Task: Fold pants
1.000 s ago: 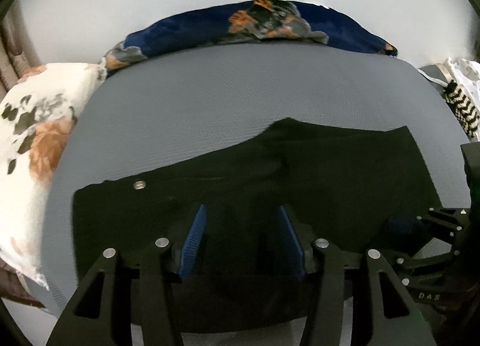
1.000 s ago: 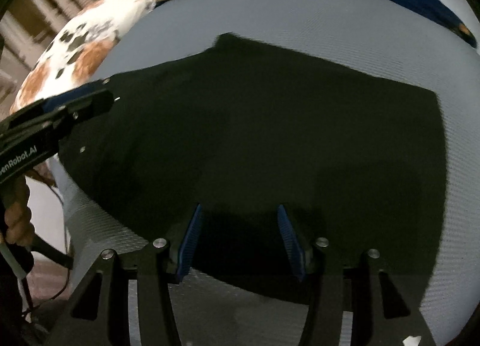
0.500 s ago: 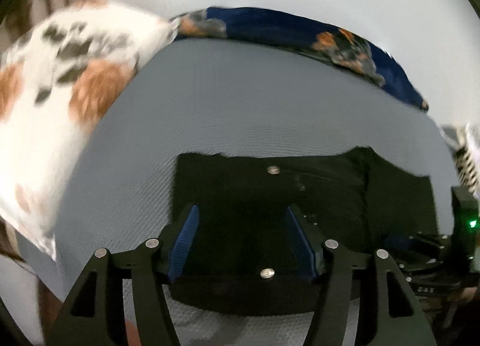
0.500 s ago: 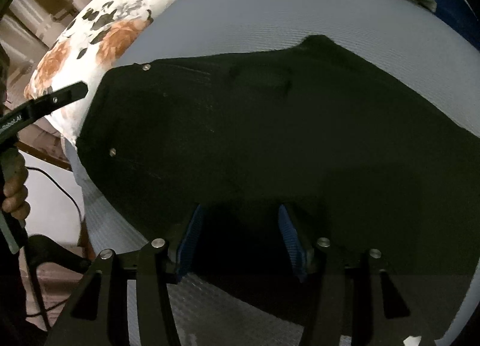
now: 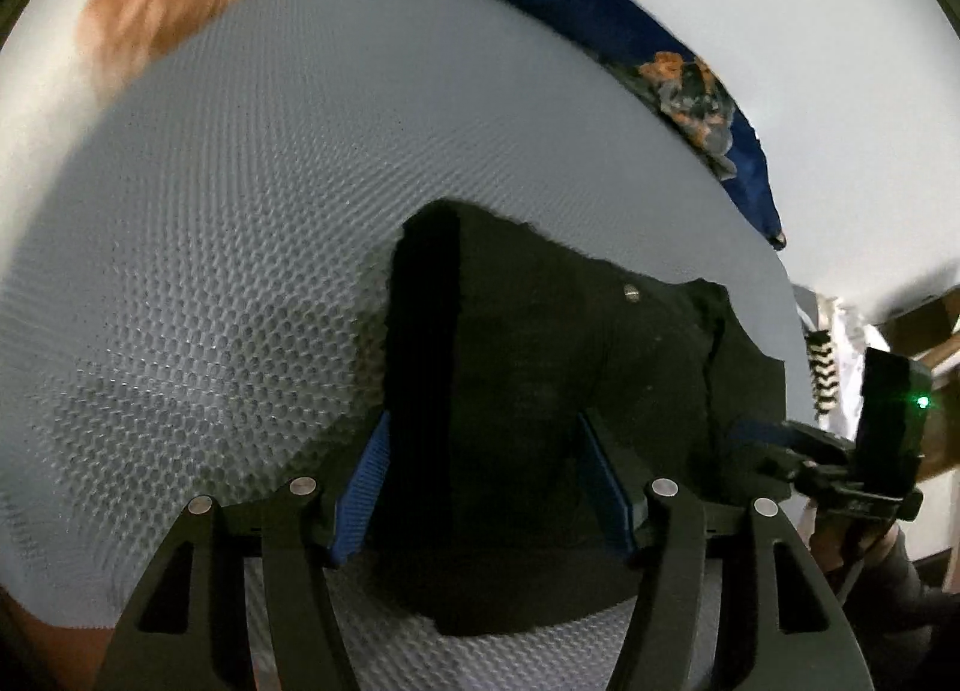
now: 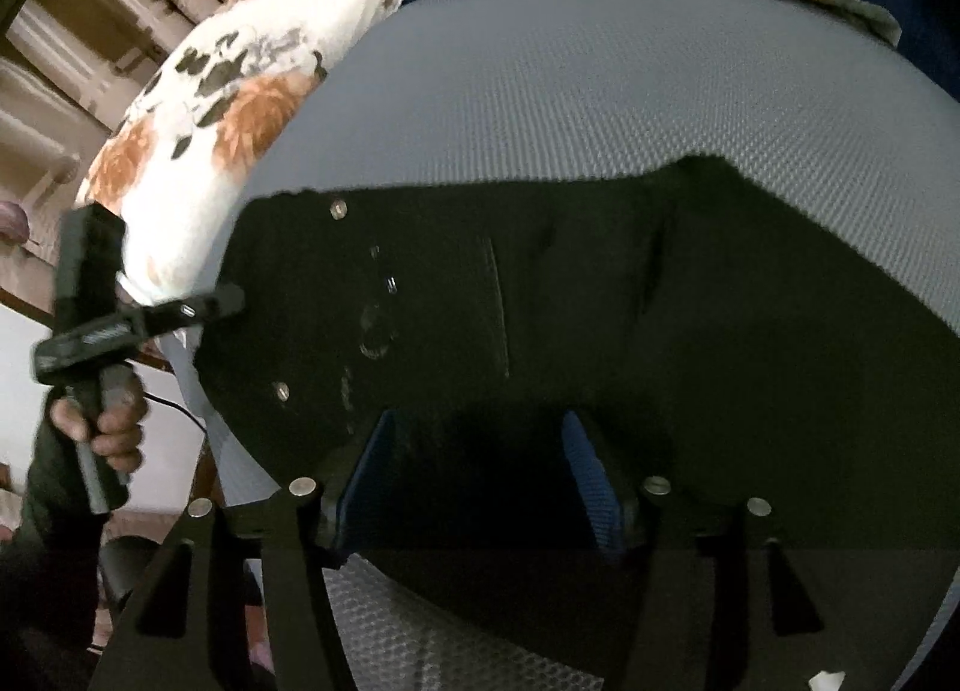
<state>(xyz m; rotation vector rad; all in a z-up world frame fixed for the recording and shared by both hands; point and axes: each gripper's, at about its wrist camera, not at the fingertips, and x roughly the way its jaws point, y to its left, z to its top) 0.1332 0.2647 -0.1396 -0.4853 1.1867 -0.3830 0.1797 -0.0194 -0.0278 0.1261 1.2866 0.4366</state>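
Both jaws, we see, have just been opening: left gripper (image 5: 480, 487) and right gripper (image 6: 474, 481) stand parted over the black pants (image 6: 600, 331) (seemingly unpinched), lying on the grey mattress (image 5: 210, 271).

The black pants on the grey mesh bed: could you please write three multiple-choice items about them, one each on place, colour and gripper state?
1. Where do the black pants lie?
A. on the grey honeycomb-mesh mattress
B. on the white floral pillow
C. on the floor

2. What colour are the pads of the left gripper?
A. red
B. blue
C. white

3. How stand the jaws of the right gripper?
A. clamped on a pillow
B. fully shut, empty
C. open over the pants

Key: 1 A, grey mesh shows all round the pants; 2 B, both ribbed pads are blue; 3 C, a wide gap separates the pads, which have just been opening.
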